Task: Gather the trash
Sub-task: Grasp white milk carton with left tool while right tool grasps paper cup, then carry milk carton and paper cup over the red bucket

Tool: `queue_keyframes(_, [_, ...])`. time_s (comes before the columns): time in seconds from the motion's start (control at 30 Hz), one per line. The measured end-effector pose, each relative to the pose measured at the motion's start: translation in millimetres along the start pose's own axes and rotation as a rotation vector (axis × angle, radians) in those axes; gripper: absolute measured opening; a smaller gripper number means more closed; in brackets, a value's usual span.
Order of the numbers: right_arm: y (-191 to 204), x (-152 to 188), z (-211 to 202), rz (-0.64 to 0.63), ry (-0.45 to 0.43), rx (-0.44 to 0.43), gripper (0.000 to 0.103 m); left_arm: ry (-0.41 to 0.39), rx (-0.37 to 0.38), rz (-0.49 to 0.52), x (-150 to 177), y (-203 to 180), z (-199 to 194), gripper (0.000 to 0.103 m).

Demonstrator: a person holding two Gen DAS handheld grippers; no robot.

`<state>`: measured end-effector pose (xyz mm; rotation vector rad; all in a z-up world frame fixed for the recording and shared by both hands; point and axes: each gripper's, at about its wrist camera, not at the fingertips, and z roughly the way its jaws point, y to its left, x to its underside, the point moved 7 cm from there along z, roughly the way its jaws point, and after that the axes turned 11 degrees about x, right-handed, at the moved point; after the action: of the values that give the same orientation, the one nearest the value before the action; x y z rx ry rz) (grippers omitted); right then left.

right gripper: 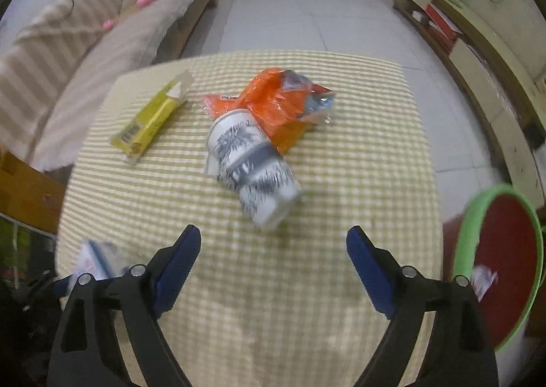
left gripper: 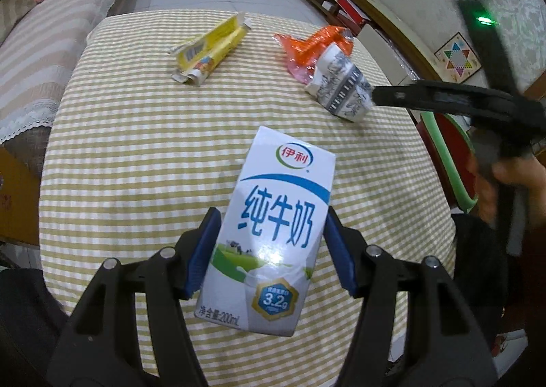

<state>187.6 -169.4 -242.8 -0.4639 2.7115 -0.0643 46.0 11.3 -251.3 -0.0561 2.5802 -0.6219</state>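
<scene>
Left gripper (left gripper: 271,243) clamps a milk carton (left gripper: 269,226); right gripper (right gripper: 273,250) gapes wide, empty, near a cup (right gripper: 252,165).

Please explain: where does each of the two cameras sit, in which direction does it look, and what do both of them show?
Left wrist: sits on the left gripper, looking forward over the checked tablecloth; its blue pads clamp a milk carton; the right gripper and hand enter from the right.
Right wrist: sits on the right gripper, jaws open, facing the crushed paper cup; a green-rimmed bin shows at right.
Shared: cup, orange wrapper, yellow box, tablecloth, sofa.
</scene>
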Motion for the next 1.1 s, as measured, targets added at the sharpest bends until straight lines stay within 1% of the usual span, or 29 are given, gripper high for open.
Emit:
queue_keyframes(0.1, [7,-17,15,-0.017,0.0,0.003,0.084,-0.017,-0.012,-0.011,-3,8,-6,0.059])
queue_keyframes(0.2, [18,-26,34,-0.043,0.035,0.001,0.084,-0.039,-0.023,-0.033,-5,17,-16,0.059])
queue_keyframes(0.33, [32,-29,46,-0.049,0.052,-0.037,0.084,-0.056,-0.033,-0.058,-8,27,-23,0.059])
queue_keyframes(0.43, [38,-29,50,-0.068,0.045,-0.032,0.083,-0.068,-0.036,-0.069,-10,31,-28,0.059])
queue_keyframes(0.47, [39,-27,50,-0.071,0.041,-0.043,0.078,-0.069,-0.038,-0.07,-11,31,-28,0.059])
queue_keyframes(0.53, [40,-24,47,-0.068,0.032,-0.061,0.077,-0.072,-0.04,-0.071,-11,31,-30,0.059])
queue_keyframes(0.57, [40,-22,45,-0.065,0.03,-0.065,0.074,-0.074,-0.04,-0.07,-12,30,-31,0.059])
queue_keyframes(0.6, [39,-20,42,-0.062,0.027,-0.067,0.056,-0.075,-0.04,-0.069,-12,29,-32,0.059])
queue_keyframes(0.63, [38,-17,41,-0.057,0.033,-0.076,0.046,-0.076,-0.04,-0.066,-13,28,-33,0.059])
queue_keyframes(0.77, [33,-6,31,-0.006,0.024,-0.105,0.046,-0.078,-0.042,-0.052,-13,23,-33,0.059])
queue_keyframes(0.93, [31,10,18,0.017,0.016,-0.149,0.046,-0.081,-0.048,-0.043,-14,18,-35,0.058])
queue_keyframes(1.0, [33,11,9,0.025,0.009,-0.164,0.046,-0.081,-0.051,-0.039,-13,17,-35,0.059])
queue_keyframes(1.1, [29,20,-2,0.045,-0.008,-0.177,0.046,-0.076,-0.052,-0.031,-13,13,-34,0.059])
